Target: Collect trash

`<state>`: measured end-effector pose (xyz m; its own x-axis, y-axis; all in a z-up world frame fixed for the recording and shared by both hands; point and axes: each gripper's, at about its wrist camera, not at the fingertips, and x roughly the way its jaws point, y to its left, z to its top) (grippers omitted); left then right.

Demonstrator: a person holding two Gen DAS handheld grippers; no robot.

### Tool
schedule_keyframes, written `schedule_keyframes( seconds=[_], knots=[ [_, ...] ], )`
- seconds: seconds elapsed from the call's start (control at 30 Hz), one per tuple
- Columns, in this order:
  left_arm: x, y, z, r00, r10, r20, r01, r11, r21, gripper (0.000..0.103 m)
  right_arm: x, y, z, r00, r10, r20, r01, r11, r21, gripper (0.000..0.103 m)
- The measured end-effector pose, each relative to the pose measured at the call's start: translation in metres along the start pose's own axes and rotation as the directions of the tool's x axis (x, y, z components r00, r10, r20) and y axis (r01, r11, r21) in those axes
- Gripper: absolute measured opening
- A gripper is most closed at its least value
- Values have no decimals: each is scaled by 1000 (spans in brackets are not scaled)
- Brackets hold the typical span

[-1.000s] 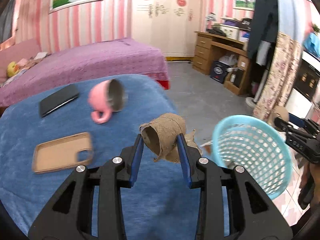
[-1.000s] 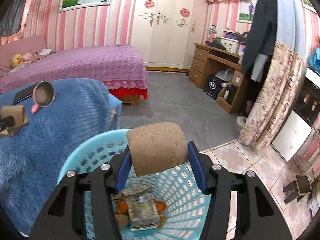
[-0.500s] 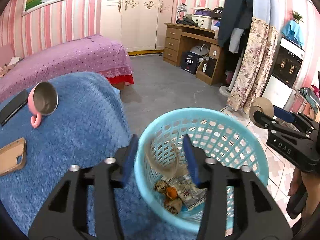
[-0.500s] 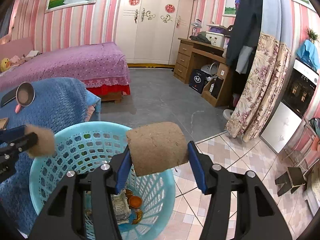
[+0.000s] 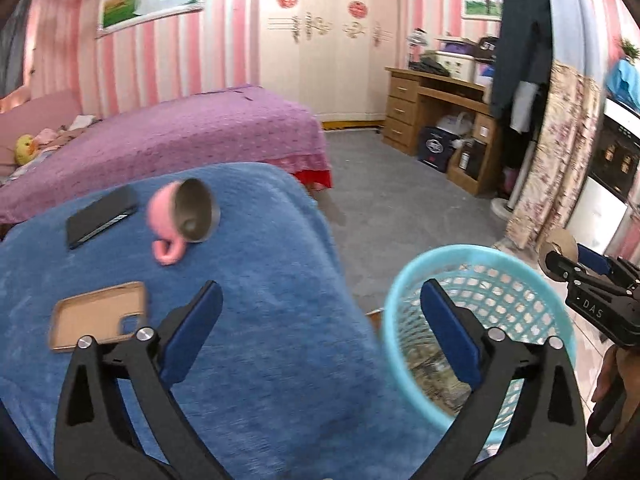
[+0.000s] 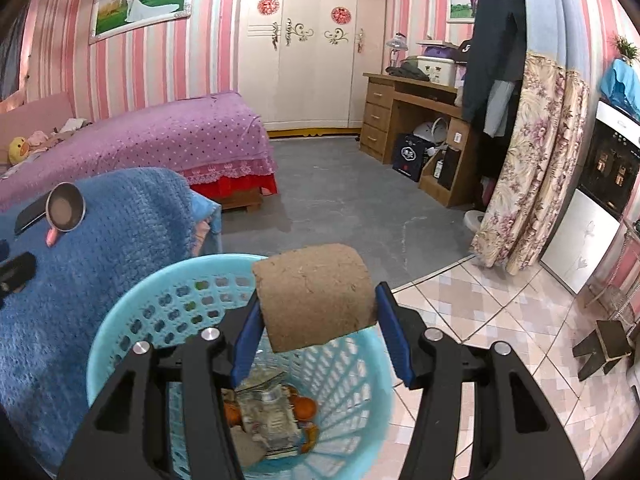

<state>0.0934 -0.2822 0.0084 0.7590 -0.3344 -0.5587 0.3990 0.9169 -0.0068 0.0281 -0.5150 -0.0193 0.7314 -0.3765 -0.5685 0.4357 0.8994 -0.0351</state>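
My left gripper (image 5: 318,316) is opening, its fingers (image 5: 448,332) spread wide with nothing between them, above the blue-covered tabletop (image 5: 260,280) just left of the basket (image 5: 404,344). My right gripper (image 6: 316,324) grips a brown paper roll (image 6: 314,294) between its fingers, directly above the basket's trash (image 6: 268,412).
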Motion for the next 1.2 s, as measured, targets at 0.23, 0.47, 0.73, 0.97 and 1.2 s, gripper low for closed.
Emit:
schedule_keyframes(
  seconds=[0.23, 0.47, 0.73, 0.97, 1.2],
  knots=[
    [-35, 45, -6, 997, 67, 23, -66, 996, -60, 97, 2, 29, -7, 1000, -14, -24, 13, 999, -51, 89],
    [-78, 88, -21, 986, 152, 64, -146, 986, -85, 97, -40, 57, -7, 998, 20, 55, -14, 994, -111, 98],
    [-121, 126, -51, 976, 202, 82, -195, 977, -93, 98, -111, 112, -5, 968, 139, 208, -120, 987, -104, 98],
    [-141, 155, -80, 978, 204, 51, -194, 968, -161, 98, -137, 165, -34, 963, 227, 143, -210, 970, -127, 98],
    [-153, 171, -100, 973, 222, 55, -208, 958, -199, 98, -159, 188, -55, 959, 243, 144, -226, 966, -127, 98]
  ],
)
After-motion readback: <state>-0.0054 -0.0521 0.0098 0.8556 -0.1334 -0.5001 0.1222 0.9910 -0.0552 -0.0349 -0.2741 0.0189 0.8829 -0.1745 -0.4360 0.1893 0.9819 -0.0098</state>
